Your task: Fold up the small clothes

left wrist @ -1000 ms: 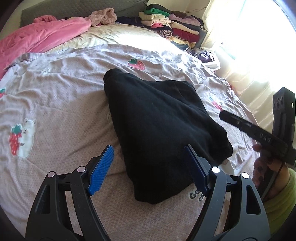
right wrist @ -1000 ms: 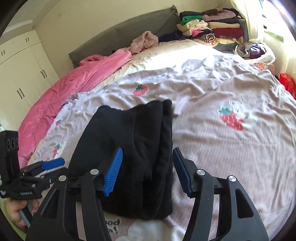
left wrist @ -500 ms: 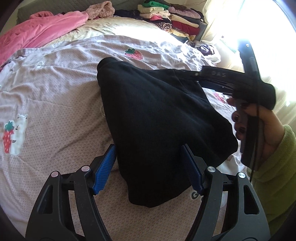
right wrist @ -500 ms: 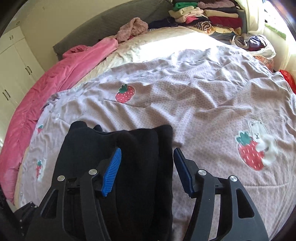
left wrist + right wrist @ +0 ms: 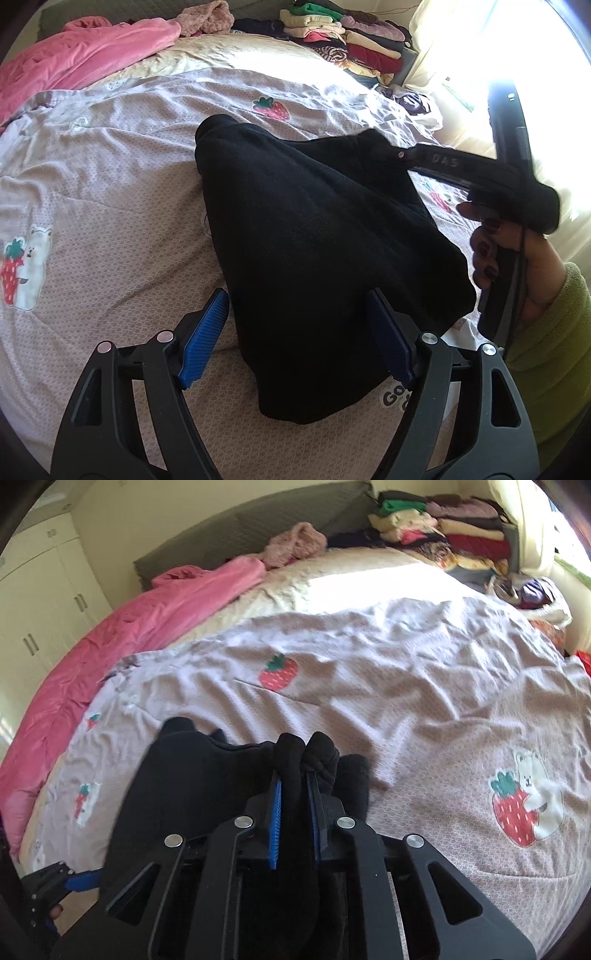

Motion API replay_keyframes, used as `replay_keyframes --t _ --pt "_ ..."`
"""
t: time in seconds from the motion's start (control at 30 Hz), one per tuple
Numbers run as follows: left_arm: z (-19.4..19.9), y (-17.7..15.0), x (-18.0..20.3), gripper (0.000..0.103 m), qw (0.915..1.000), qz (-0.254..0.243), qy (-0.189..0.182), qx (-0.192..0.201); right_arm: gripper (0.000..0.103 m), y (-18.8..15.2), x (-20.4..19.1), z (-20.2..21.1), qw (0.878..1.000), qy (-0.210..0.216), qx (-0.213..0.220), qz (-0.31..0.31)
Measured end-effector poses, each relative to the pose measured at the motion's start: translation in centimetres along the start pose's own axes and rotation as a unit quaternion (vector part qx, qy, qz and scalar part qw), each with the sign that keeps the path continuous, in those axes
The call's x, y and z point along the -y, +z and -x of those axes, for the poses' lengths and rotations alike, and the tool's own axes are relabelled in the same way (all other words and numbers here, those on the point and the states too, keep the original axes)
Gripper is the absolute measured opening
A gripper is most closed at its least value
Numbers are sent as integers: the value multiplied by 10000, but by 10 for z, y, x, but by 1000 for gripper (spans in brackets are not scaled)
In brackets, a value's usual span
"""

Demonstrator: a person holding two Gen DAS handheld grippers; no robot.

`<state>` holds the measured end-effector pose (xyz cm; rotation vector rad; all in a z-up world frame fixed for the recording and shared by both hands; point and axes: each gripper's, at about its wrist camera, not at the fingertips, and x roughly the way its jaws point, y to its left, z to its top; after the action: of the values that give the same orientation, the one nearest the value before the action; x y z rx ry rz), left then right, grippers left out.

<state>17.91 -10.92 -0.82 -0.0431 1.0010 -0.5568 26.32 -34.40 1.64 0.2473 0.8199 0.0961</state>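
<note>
The garment [image 5: 317,258], a black fleece piece folded into a long wedge, lies on the sheet [image 5: 110,206] at the centre of the left wrist view, its narrow end toward the bottom of the frame and its wide end toward the upper right.

The left gripper [image 5: 295,343] fills the bottom of that view, pointing steeply down at the bed. Its blue pads [image 5: 205,338] stand wide on either side of the garment's narrow end, and the jaws are opening. The left pad is clear of the cloth; whether the right pad touches it I cannot tell.

The right gripper [image 5: 294,812] sits at the bottom centre of the right wrist view, also angled down. Its jaws are closing, drawn to a narrow gap with a bunched fold of the garment's far edge pinched between the pads, the cloth bulging above the tips. In the left wrist view the same gripper reaches in from the right edge, its black fingers level across the upper right of the frame to the garment's far corner. The right hand [image 5: 517,266] wraps the handle at the right edge, fingers curled round it, a green sleeve [image 5: 554,354] below.

A pink blanket [image 5: 129,635] lies at the upper left of the right wrist view and stacked clothes [image 5: 443,531] at the upper right.
</note>
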Motion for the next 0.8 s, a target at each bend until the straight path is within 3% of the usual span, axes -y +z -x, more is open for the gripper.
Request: replay_keyframes --t 0.17,0.33,0.63,0.8 --pt "2 1 1 69 10000 7 9 8 11 12 -25 37 9968 524 484 356" --pt "1 -1 2 69 10000 -1 -14 -41 10 19 -16 54 9956 376 744 434" --pt "-7 -5 6 70 9998 -86 -19 -192 11 -20 40 -1 9987 -387 7 -337" --pt "-7 -8 6 70 9998 -80 -4 -188 18 -26 31 -10 9972 -706 -77 -224"
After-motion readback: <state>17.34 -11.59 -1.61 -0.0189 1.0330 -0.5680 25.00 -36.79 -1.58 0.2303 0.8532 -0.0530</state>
